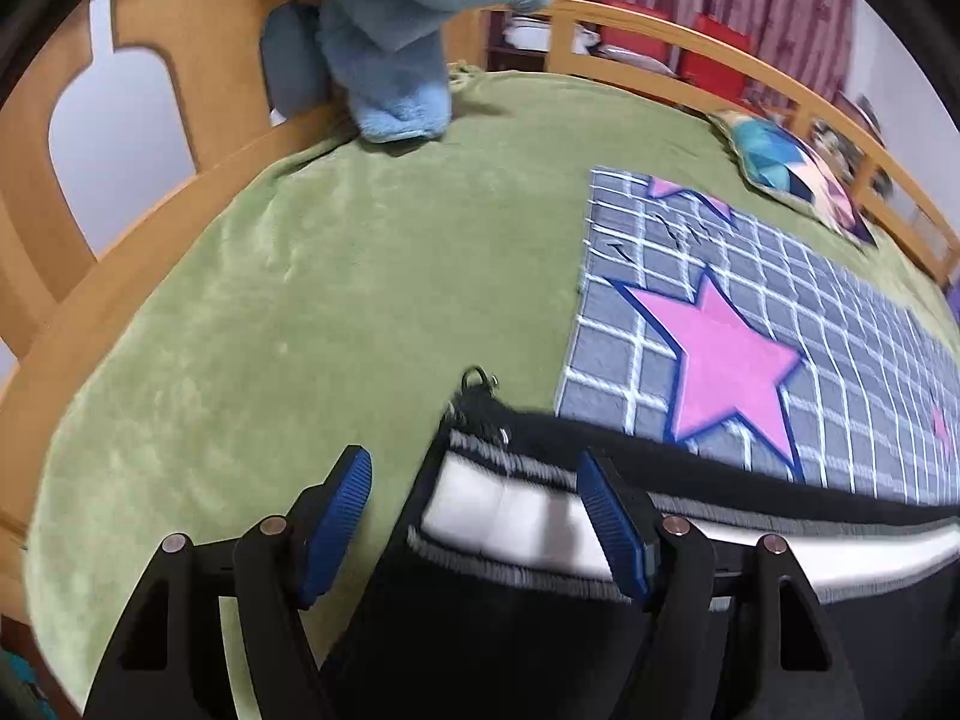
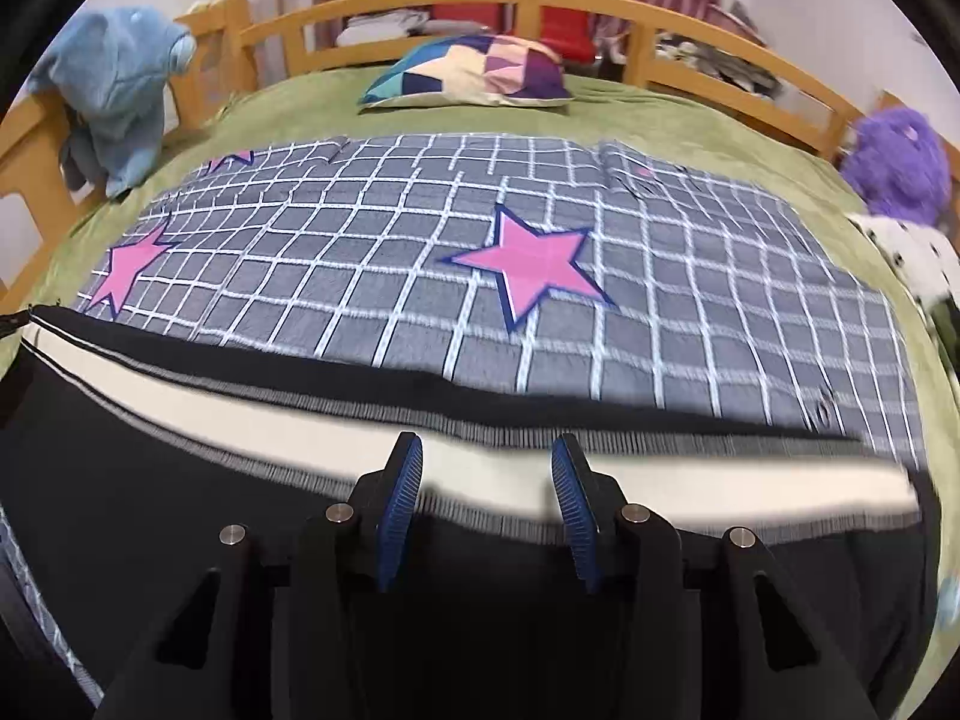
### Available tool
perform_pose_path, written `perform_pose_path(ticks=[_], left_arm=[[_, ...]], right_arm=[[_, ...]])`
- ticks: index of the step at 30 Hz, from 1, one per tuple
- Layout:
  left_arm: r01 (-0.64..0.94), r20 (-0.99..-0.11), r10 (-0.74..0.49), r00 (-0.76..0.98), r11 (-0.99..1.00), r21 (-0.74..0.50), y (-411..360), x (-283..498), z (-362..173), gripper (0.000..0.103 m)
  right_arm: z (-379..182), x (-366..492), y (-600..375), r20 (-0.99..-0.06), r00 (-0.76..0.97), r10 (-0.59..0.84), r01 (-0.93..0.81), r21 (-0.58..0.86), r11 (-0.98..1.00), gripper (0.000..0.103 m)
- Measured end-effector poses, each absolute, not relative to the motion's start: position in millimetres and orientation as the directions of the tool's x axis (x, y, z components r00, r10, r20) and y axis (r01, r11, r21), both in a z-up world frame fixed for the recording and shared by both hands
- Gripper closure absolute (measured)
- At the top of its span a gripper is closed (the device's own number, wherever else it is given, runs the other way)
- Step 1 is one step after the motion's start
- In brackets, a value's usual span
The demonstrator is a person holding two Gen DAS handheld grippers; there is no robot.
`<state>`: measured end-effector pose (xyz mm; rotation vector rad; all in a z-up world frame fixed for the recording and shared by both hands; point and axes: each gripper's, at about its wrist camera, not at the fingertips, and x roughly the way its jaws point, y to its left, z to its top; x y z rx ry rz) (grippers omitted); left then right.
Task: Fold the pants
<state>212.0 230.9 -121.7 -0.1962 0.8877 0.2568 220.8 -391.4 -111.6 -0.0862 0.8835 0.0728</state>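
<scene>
Black pants point(image 1: 480, 618) with a white side stripe point(image 1: 516, 516) lie flat near the front edge of the bed; a zipper pull point(image 1: 478, 380) sticks out at their left end. My left gripper point(image 1: 474, 480) is open over that left end, one blue pad on each side of the stripe. In the right wrist view the same pants point(image 2: 150, 480) stretch across the frame with the stripe point(image 2: 252, 420) running left to right. My right gripper point(image 2: 487, 471) is open just above the stripe, holding nothing.
The pants lie partly on a grey checked blanket point(image 2: 384, 252) with pink stars, over a green bedspread point(image 1: 270, 312). A blue plush point(image 1: 396, 42) hangs on the wooden rail point(image 1: 144, 252) at left. A patchwork pillow point(image 2: 474, 72) and purple plush point(image 2: 897, 162) sit farther back.
</scene>
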Motion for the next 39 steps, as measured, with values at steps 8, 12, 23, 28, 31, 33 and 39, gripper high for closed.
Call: perform_pose_path(ticks=[8,12,23,28,31,33,39], left_arm=[[-0.212,-0.731,0.0,0.682,0.957,-0.198,251.1,229.1,-109.0,0.083],[-0.258,-0.83,0.074,0.553,0.962,-0.085,246.8,245.8,-140.4,0.068],[-0.273,-0.791,0.101,0.603,0.958,-0.086,250.9,135.9,-98.5,0.039],[-0.294,-0.796,0.083,0.6,0.948,-0.123,260.6,70.8,-108.7,0.035],[-0.295,-0.816,-0.01,0.579,0.93,-0.22,265.5,43.0,-130.0,0.035],[-0.293,-0.815,-0.083,0.574,0.908,-0.299,265.9,39.1,-143.5,0.035],[-0.38,-0.747,-0.183,0.639,0.769,-0.514,282.9,63.4,-170.4,0.04]], right_arm=[[-126.1,171.4,-399.0,-0.777,0.629,0.018,0.052,0.065,0.997,0.058],[-130.6,185.6,-384.9,-0.776,0.63,-0.008,0.036,0.019,0.999,0.043],[-142.7,183.3,-372.7,-0.82,0.571,0.03,0.086,0.096,0.992,0.036],[-123.1,132.2,-361.2,-0.789,0.613,0.051,0.09,0.134,0.987,0.036],[-121.2,104.2,-358.5,-0.787,0.615,0.041,0.097,0.127,0.987,0.036],[-122.1,86.4,-360.0,-0.796,0.604,0.034,0.113,0.129,0.985,0.036],[-120.3,52.9,-376.4,-0.801,0.598,0.022,0.196,0.173,0.965,0.036]])
